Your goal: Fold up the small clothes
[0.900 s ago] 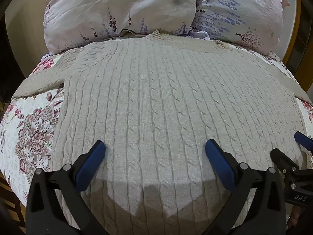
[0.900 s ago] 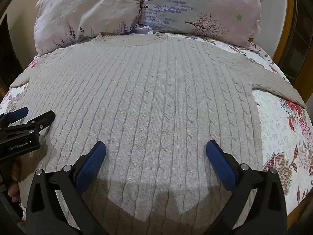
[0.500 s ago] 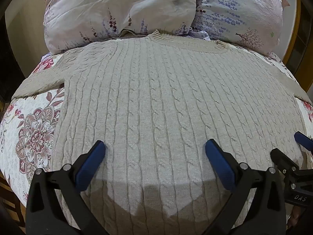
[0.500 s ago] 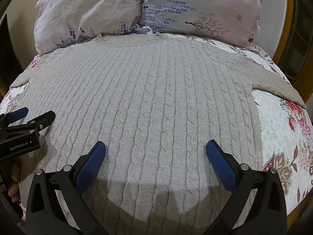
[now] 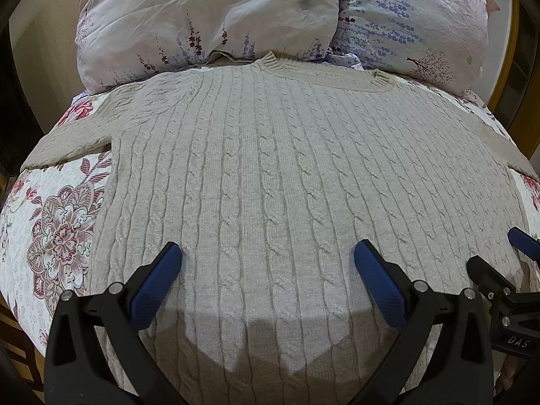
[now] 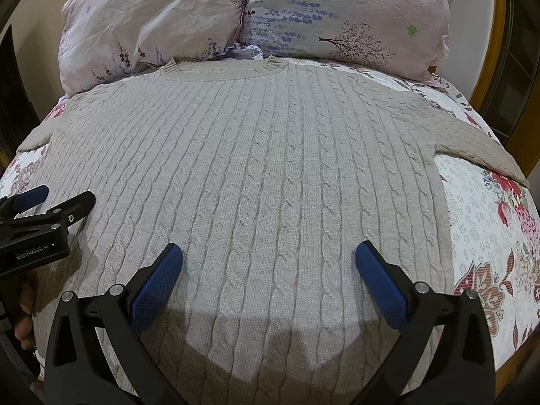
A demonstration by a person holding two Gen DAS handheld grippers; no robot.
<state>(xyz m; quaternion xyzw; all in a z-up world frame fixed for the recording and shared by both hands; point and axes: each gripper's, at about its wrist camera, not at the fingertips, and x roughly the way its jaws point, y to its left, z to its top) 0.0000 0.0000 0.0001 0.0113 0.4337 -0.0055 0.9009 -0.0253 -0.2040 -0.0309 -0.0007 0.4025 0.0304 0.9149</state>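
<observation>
sweater laid out, folding not yet begun

the left gripper (image 5: 266, 270) has its blue fingers (image 5: 157, 278) spread wide apart with nothing between them, hanging just above the lower body of the sweater (image 5: 287, 175). the right gripper (image 6: 268, 270) is the same: blue pads (image 6: 379, 281) well apart, empty, poised over the knit near the hem. the two tools sit side by side, each one showing at the edge of the other's view.

outward from there, the beige cable-knit sweater lies flat and face up on the floral bedspread (image 5: 57, 236), hem towards the person and collar (image 6: 222, 67) up against the two pillows (image 6: 256, 17). both sleeves are stretched out to the sides, the right sleeve (image 6: 472, 145) running off over the bed's edge and the left sleeve (image 5: 67, 138) doing likewise.

from where i stand, nothing is folded: no sleeve is turned in and no crease shows in the body. the spreading looks done, so all the folding is left: sleeves in, sides over, then hem up towards the collar.
</observation>
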